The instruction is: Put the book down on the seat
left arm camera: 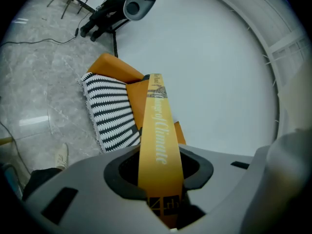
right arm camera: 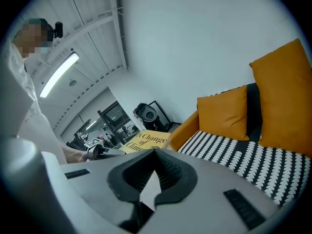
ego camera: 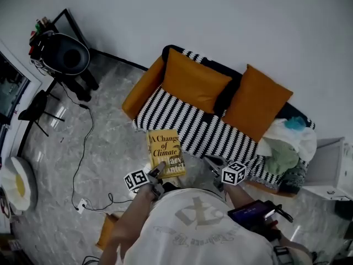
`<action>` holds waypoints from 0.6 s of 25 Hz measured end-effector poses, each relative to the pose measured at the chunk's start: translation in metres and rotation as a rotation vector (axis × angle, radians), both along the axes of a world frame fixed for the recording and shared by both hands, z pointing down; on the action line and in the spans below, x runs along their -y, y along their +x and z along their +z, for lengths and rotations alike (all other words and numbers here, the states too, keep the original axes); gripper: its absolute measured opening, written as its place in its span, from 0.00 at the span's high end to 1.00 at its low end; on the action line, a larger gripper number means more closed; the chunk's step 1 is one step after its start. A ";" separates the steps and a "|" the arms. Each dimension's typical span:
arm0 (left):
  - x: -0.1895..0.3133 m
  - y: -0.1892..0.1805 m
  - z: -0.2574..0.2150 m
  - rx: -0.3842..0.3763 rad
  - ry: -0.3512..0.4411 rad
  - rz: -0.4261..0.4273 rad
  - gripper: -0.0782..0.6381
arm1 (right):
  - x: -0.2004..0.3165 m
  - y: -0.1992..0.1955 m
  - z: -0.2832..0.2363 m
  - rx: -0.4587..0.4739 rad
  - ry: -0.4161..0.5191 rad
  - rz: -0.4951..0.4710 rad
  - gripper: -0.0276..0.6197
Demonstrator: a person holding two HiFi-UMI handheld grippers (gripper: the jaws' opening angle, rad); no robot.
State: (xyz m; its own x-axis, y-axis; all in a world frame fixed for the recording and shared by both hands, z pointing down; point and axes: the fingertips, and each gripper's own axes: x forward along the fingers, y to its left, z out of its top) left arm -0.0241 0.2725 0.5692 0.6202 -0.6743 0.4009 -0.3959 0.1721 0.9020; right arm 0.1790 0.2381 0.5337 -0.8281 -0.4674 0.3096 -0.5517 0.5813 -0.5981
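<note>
Grey marble floor (ego camera: pixel 105 148) ran up to one sofa, its black-and-white seat (ego camera: pixel 182 120) carrying two orange cushions (ego camera: pixel 193 81) (ego camera: pixel 255 101). My left gripper (ego camera: pixel 155 174) had its jaws clamped on the one yellow book (ego camera: pixel 165 150), which hung flat over the floor, just off the seat's front edge. My right gripper (ego camera: pixel 212 164) hovered near the book, its jaws closed on nothing.

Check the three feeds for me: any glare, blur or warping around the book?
Head view: dim, even light, the book sharp enough to read its title. Left gripper view: strong fisheye bend, dark corners, title readable. Right gripper view: same bend, ceiling light strip blown out.
</note>
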 end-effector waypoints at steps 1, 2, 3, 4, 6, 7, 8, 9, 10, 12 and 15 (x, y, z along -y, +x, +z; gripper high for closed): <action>0.004 -0.004 0.001 -0.004 0.000 -0.004 0.69 | 0.005 -0.005 -0.001 -0.008 0.003 -0.004 0.93; 0.006 -0.008 0.002 -0.007 -0.002 -0.007 0.69 | 0.009 -0.009 -0.002 -0.015 0.007 -0.007 0.93; 0.009 -0.012 0.003 -0.010 -0.006 -0.011 0.69 | 0.013 -0.014 -0.003 -0.023 0.010 -0.010 0.93; 0.010 -0.016 0.005 -0.013 -0.011 -0.016 0.69 | 0.016 -0.019 -0.004 -0.031 0.013 -0.013 0.93; 0.014 -0.024 0.009 -0.020 -0.021 -0.027 0.69 | 0.022 -0.027 -0.005 -0.047 0.013 -0.020 0.93; 0.016 -0.028 0.010 -0.023 -0.024 -0.034 0.69 | 0.025 -0.030 -0.005 -0.055 0.011 -0.022 0.93; 0.018 -0.033 0.012 -0.025 -0.026 -0.042 0.69 | 0.028 -0.034 -0.004 -0.062 0.007 -0.022 0.93; 0.019 -0.038 0.013 -0.027 -0.027 -0.051 0.69 | 0.031 -0.037 -0.004 -0.069 0.002 -0.023 0.93; 0.021 -0.043 0.013 -0.029 -0.027 -0.059 0.69 | 0.033 -0.039 -0.003 -0.076 -0.003 -0.024 0.93; 0.023 -0.052 0.014 -0.036 -0.026 -0.077 0.69 | 0.038 -0.044 0.000 -0.097 -0.010 -0.029 0.93; 0.021 -0.069 0.018 -0.036 -0.027 -0.106 0.69 | 0.048 -0.055 0.002 -0.131 -0.006 -0.047 0.93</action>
State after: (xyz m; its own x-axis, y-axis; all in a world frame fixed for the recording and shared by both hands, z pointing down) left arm -0.0930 0.2519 0.5870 0.5605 -0.7261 0.3983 -0.3416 0.2354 0.9099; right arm 0.1243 0.1904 0.5355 -0.8013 -0.4266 0.4194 -0.5976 0.6047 -0.5265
